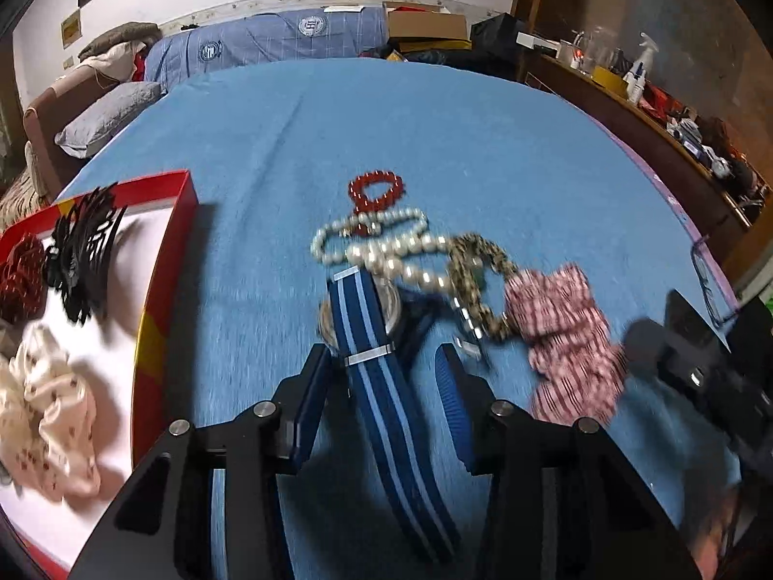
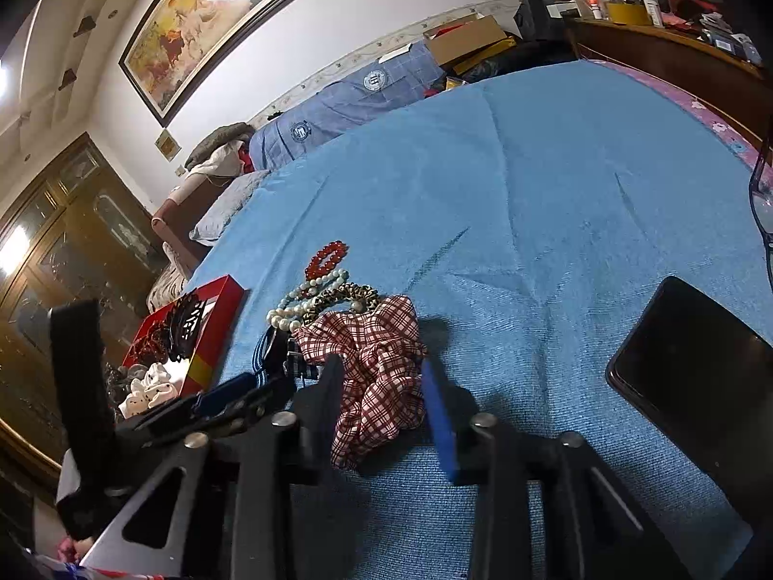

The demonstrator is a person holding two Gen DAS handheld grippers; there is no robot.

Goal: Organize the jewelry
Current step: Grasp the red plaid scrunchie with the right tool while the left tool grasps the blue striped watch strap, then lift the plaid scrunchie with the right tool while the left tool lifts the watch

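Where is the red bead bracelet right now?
In the left wrist view the red bead bracelet lies on the blue blanket, just beyond the pearl necklace, at the pile's far end, right of the red box.

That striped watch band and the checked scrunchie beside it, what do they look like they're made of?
The watch band looks like woven nylon, matte, navy with pale blue stripes, with a shiny metal keeper across it. The scrunchie looks like thin woven cloth, matte, gathered into soft folds, in a red and white check. Neither fibre can be confirmed by sight.

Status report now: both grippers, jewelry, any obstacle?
Left gripper open around striped watch strap. Right gripper open around plaid scrunchie. Pearl necklace tangled beside watch.
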